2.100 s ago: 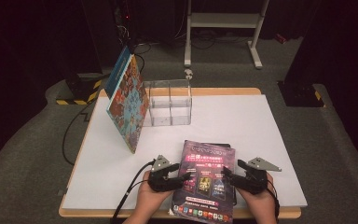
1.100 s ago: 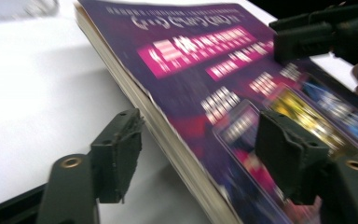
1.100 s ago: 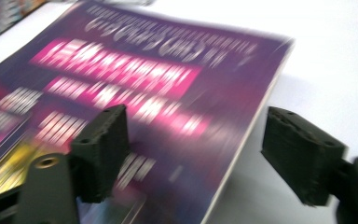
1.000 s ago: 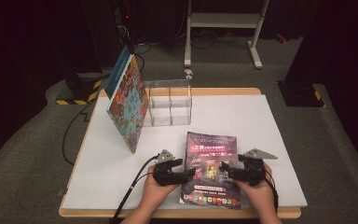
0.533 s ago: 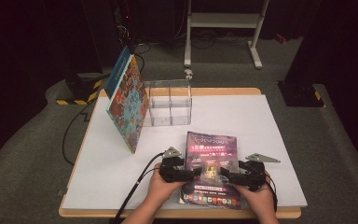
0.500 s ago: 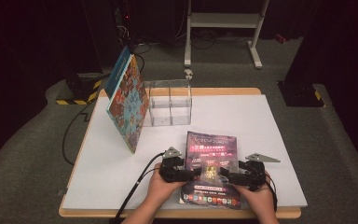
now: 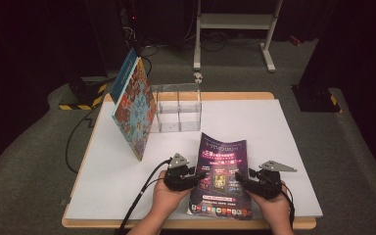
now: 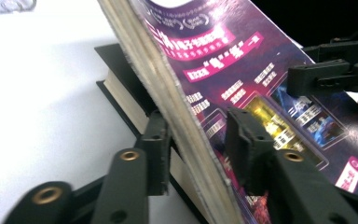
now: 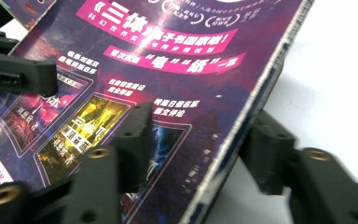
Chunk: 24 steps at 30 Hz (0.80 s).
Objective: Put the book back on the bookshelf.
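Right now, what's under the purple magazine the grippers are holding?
Under the purple magazine the left gripper view shows a black-covered book lying on the white table; how far it reaches underneath is hidden.

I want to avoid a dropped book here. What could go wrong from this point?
1. The left gripper and right gripper, jaws just closing, pinch only the side edges of the purple glossy-covered book; it may sag or slip.
2. The book overhangs the white table at its near edge and could fall.
3. The left gripper's jaws may crease the cover.

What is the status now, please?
Left gripper and right gripper just closed on purple book edges. Colourful book and clear organizer stand apart.
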Motion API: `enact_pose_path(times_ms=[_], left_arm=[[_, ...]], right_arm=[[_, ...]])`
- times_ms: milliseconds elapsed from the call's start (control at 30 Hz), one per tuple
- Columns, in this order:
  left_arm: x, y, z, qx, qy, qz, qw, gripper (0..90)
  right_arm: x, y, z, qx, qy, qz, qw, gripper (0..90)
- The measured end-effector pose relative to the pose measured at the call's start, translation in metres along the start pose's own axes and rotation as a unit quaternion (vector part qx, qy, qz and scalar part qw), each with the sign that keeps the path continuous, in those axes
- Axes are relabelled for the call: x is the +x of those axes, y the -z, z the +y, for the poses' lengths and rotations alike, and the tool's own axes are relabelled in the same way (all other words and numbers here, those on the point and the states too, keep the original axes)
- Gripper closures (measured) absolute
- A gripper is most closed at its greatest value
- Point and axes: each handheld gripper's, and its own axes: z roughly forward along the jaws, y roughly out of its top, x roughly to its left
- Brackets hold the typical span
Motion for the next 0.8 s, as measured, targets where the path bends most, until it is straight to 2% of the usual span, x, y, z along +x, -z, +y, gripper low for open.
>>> enact_pose_path(times_ms=[33,67,100,133,233,367,400,500,533,567,600,633,700,800], left_arm=[[0.0,0.0,0.0,0.0,0.0,0.0,1.0,68.1],[-0.001,0.002,0.0,-0.003,-0.001,-0.004,1.0,70.2],[-0.001,0.003,0.001,-0.004,-0.003,-0.003,1.0,71.3],[-0.001,0.003,0.001,-0.004,-0.003,-0.003,1.0,71.9],[-0.001,0.013,0.002,-0.024,-0.011,0.002,0.9996,73.1],[0.006,0.03,0.002,-0.046,-0.012,0.015,0.9988,74.7],[0.006,0.03,0.002,-0.046,-0.012,0.015,0.9988,75.1],[0.021,0.052,0.002,-0.064,-0.013,0.038,0.9972,76.0],[0.021,0.052,0.002,-0.064,-0.013,0.038,0.9972,76.4],[0.035,0.067,0.002,-0.072,-0.012,0.059,0.9955,76.9],[0.035,0.067,0.002,-0.072,-0.012,0.059,0.9955,77.4],[0.039,0.07,0.002,-0.074,-0.011,0.063,0.9952,77.4],[0.05,0.079,0.002,-0.08,-0.004,0.073,0.9941,78.1],[0.063,0.09,0.004,-0.095,-0.003,0.091,0.9913,79.6]], right_arm=[[0.0,0.0,0.0,0.0,0.0,0.0,1.0,55.6],[0.001,0.003,0.002,-0.008,0.008,0.003,0.9999,63.8],[0.002,0.005,0.004,-0.009,0.011,0.005,0.9999,65.1],[0.004,0.006,0.005,-0.009,0.014,0.003,0.9999,66.0],[0.01,0.007,0.01,-0.012,0.022,0.001,0.9997,68.0],[0.024,0.004,0.022,-0.022,0.04,0.006,0.999,69.2],[0.024,0.004,0.022,-0.022,0.04,0.006,0.999,69.2],[0.043,-0.008,0.037,-0.028,0.05,0.019,0.9982,70.4],[0.049,-0.013,0.041,-0.03,0.052,0.022,0.998,70.6],[0.055,-0.018,0.046,-0.033,0.054,0.026,0.9976,71.0],[0.055,-0.018,0.046,-0.033,0.054,0.026,0.9976,71.0],[0.065,-0.028,0.054,-0.035,0.056,0.032,0.9973,71.3],[0.075,-0.038,0.061,-0.037,0.062,0.035,0.9968,72.1],[0.087,-0.054,0.071,-0.041,0.067,0.042,0.996,74.0]])
